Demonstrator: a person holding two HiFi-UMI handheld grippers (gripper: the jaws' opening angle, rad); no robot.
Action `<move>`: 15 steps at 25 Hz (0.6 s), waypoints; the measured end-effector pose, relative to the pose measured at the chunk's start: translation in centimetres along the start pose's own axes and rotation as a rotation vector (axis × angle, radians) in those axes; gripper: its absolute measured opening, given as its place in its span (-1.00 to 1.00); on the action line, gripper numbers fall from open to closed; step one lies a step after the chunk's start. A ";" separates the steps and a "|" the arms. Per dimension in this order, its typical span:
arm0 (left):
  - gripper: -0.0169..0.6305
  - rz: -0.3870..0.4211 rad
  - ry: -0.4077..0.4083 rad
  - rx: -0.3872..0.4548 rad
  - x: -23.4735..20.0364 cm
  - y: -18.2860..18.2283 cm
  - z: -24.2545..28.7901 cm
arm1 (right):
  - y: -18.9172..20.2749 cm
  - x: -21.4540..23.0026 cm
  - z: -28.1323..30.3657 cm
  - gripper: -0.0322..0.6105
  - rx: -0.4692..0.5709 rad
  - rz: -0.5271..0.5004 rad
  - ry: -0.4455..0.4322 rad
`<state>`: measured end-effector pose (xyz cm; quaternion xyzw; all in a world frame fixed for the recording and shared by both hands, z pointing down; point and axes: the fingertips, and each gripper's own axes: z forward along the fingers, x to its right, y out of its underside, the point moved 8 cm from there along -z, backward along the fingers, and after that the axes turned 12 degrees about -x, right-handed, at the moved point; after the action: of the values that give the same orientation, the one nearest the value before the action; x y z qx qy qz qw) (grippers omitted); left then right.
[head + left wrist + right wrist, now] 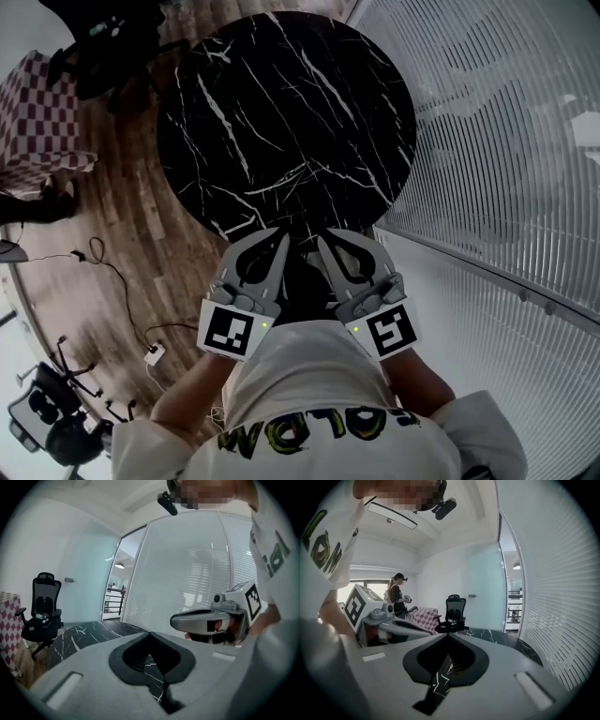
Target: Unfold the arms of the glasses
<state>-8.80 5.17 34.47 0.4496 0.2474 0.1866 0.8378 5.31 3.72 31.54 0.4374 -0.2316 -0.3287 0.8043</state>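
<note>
No glasses show in any view. The round black marble table (281, 112) lies bare ahead of me. My left gripper (279, 234) is held close to my body over the table's near edge, jaws together with nothing between them. My right gripper (324, 236) hangs beside it, a little apart, also shut and empty. In the left gripper view the left gripper (149, 633) has its tips meeting, with the marble showing through the hollow behind them. The right gripper view shows the same for the right gripper (448, 634).
A glass wall with blinds (506, 141) curves along the right. A black office chair (103, 47) and a checkered seat (37, 122) stand at the far left on wooden floor. Cables and a power strip (153, 354) lie at lower left. A person (397, 599) stands at the back.
</note>
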 end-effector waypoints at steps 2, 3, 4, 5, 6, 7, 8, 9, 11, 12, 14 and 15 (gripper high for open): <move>-0.94 -0.004 -0.013 -0.018 -0.6 1.2 1.1 | 1.1 0.4 1.1 -0.89 -0.028 -0.022 -0.009; -0.94 -0.004 -0.018 -0.027 -1.0 1.8 1.6 | 1.6 0.6 1.6 -0.89 -0.047 -0.033 -0.011; -0.94 0.000 -0.022 -0.036 -1.5 2.4 2.2 | 2.2 0.9 2.2 -0.89 -0.066 -0.044 -0.014; -0.94 0.008 -0.027 -0.047 -2.0 2.9 2.8 | 2.7 1.2 2.9 -0.89 -0.084 -0.055 -0.016; -0.94 0.017 -0.032 -0.060 -2.5 3.4 3.5 | 3.3 1.5 3.6 -0.89 -0.101 -0.066 -0.017; -0.94 0.028 -0.035 -0.076 -2.9 3.9 4.1 | 3.8 1.8 4.4 -0.89 -0.117 -0.076 -0.018; -0.93 0.039 -0.036 -0.093 -3.4 4.5 4.8 | 4.4 2.1 5.1 -0.89 -0.133 -0.085 -0.019; -0.91 0.046 -0.034 -0.110 -3.9 5.0 5.5 | 5.0 2.4 5.9 -0.89 -0.153 -0.094 -0.021; -0.87 0.049 -0.030 -0.141 -4.7 6.2 6.8 | 6.4 2.9 7.3 -0.89 -0.198 -0.109 -0.023; -0.87 0.051 -0.028 -0.155 -5.0 6.7 7.4 | 7.0 3.2 8.1 -0.89 -0.215 -0.113 -0.022; -0.86 0.064 -0.026 -0.184 -5.8 8.0 8.8 | 8.3 3.9 9.6 -0.89 -0.233 -0.115 -0.022; -0.86 0.070 -0.023 -0.202 -6.3 8.7 9.6 | 9.0 4.2 10.3 -0.89 -0.236 -0.111 -0.021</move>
<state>-9.08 0.09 47.92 0.3732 0.2020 0.2346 0.8746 4.34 -1.43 44.84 0.3483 -0.1752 -0.4021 0.8285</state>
